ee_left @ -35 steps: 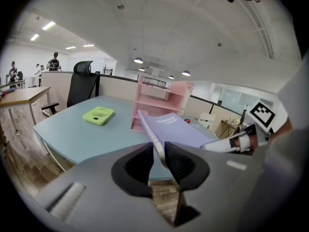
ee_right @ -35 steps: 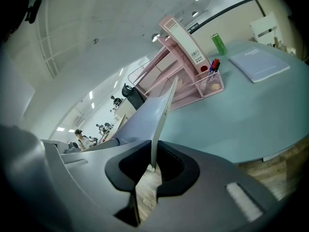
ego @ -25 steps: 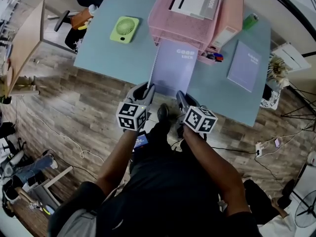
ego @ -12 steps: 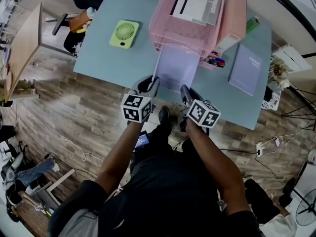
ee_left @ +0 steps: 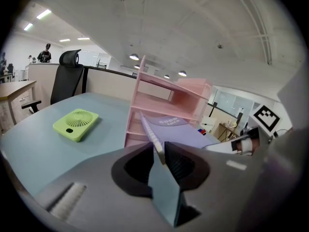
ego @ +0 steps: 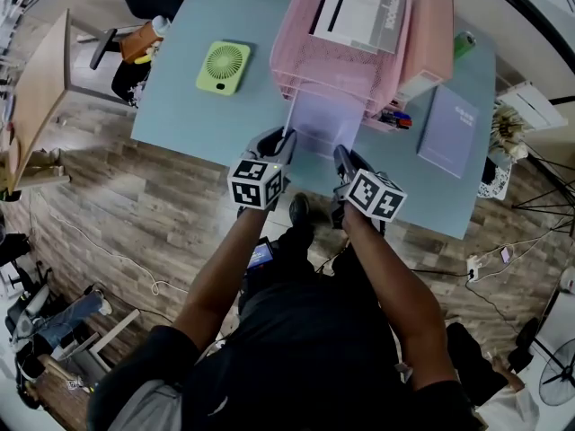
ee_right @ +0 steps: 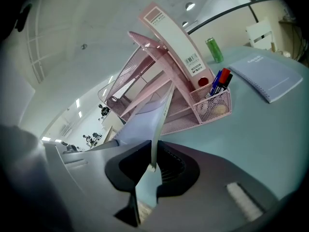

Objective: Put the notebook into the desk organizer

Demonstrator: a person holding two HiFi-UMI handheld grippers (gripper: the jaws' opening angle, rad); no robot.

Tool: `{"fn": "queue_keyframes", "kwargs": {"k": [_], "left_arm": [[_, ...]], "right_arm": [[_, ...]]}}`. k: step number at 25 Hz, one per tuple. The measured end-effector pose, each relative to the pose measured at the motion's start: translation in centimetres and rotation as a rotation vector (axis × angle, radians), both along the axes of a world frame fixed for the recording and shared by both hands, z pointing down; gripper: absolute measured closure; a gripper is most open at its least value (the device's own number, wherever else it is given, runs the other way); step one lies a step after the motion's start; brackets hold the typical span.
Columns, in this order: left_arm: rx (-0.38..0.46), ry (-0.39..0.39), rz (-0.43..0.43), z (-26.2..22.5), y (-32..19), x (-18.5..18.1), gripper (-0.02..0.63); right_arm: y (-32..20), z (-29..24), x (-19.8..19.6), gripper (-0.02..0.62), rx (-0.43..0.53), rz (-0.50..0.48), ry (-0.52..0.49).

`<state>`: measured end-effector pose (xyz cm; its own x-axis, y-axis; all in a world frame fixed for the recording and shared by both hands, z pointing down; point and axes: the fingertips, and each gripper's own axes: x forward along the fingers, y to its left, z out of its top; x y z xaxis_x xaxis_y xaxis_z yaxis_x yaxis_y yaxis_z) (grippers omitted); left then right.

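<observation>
A lilac notebook (ego: 319, 124) lies with its far half inside the lower tray of the pink mesh desk organizer (ego: 310, 57). My left gripper (ego: 280, 142) is shut on the notebook's near left corner, at the spiral edge (ee_left: 149, 132). My right gripper (ego: 344, 157) is shut on the near right corner. In the left gripper view the cover (ee_left: 181, 132) runs from the jaws into the organizer (ee_left: 164, 100). In the right gripper view the notebook (ee_right: 140, 122) stands edge-on between the jaws of the right gripper (ee_right: 153, 166) and reaches the organizer (ee_right: 159, 81).
A green fan (ego: 223, 67) lies left of the organizer. A second lilac notebook (ego: 454, 131) is at the right, with pens (ego: 395, 118) in a mesh cup and a green can (ego: 465, 43) behind. A white book (ego: 359, 7) tops the organizer. The table's front edge (ego: 216, 151) is under my grippers.
Both grippers moved forward toward the organizer, and the notebook slid farther into its lower tray; less of the cover shows now.
</observation>
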<state>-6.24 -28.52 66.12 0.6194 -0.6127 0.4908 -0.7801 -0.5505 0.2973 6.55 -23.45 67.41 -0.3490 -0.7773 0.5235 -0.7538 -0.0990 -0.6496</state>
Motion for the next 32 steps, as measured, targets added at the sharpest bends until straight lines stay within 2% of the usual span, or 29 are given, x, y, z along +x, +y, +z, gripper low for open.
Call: {"fn": "queue_keyframes", "kwargs": {"k": [25, 32], "left_arm": [[-0.064, 0.034, -0.029, 2.9, -8.2, 1.8, 0.465], [-0.063, 0.019, -0.035, 3.4, -9.1, 1.8, 0.438]], "right_arm": [[-8.0, 1.6, 2.6, 0.558, 0.006, 0.112, -0.086], [-8.9, 1.7, 3.1, 0.538, 0.005, 0.103, -0.097]]}}
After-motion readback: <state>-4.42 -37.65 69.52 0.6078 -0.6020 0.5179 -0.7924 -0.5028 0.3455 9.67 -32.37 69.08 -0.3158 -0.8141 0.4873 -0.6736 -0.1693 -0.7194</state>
